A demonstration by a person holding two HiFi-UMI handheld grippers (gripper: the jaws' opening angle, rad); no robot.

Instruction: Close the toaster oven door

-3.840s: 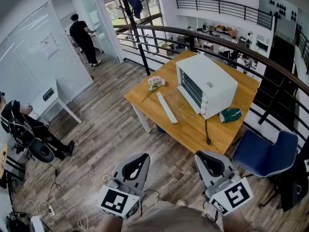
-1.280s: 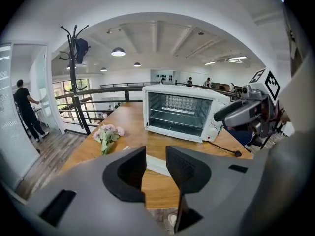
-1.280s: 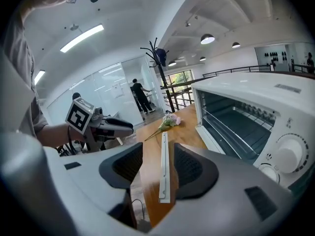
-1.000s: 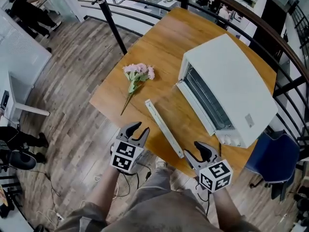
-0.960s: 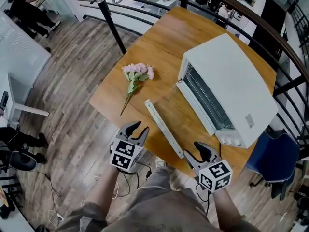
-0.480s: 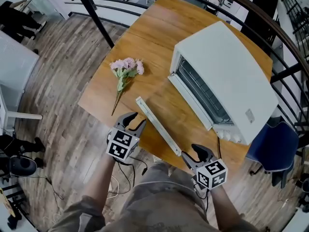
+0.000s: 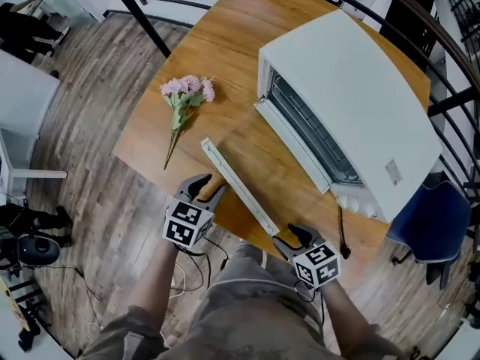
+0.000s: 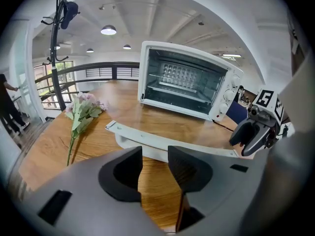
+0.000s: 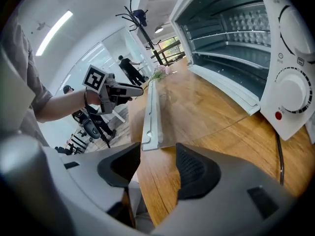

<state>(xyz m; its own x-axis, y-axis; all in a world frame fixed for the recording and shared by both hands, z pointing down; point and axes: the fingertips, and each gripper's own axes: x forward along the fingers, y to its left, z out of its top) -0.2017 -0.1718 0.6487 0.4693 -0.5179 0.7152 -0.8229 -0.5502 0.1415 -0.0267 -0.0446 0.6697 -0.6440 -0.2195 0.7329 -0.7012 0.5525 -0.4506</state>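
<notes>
A white toaster oven [image 7: 352, 96] stands on the wooden table [image 7: 217, 43], its glass door [image 9: 197, 107] folded down flat. The door's white handle bar [image 7: 238, 186] runs along the table's near edge. My left gripper [image 7: 206, 188] is open, just short of the bar's left part, with nothing between its pads; the left gripper view shows the bar [image 8: 162, 141] right beyond the gripper [image 8: 155, 154]. My right gripper [image 7: 289, 235] hovers at the bar's right end [image 9: 150, 117]. Its jaws are opening, and the gap of the right gripper [image 9: 157, 154] holds nothing.
A pink flower sprig [image 7: 184, 96] lies on the table to the left of the door. The oven's black cable [image 7: 343, 235] hangs off the table's right front. A blue chair [image 7: 424, 216] stands right of the table, and a dark railing [image 7: 450, 43] runs behind it.
The person has walked up to the table. Both grippers have come close to the door's handle bar, and the right gripper's jaws have spread wider.
</notes>
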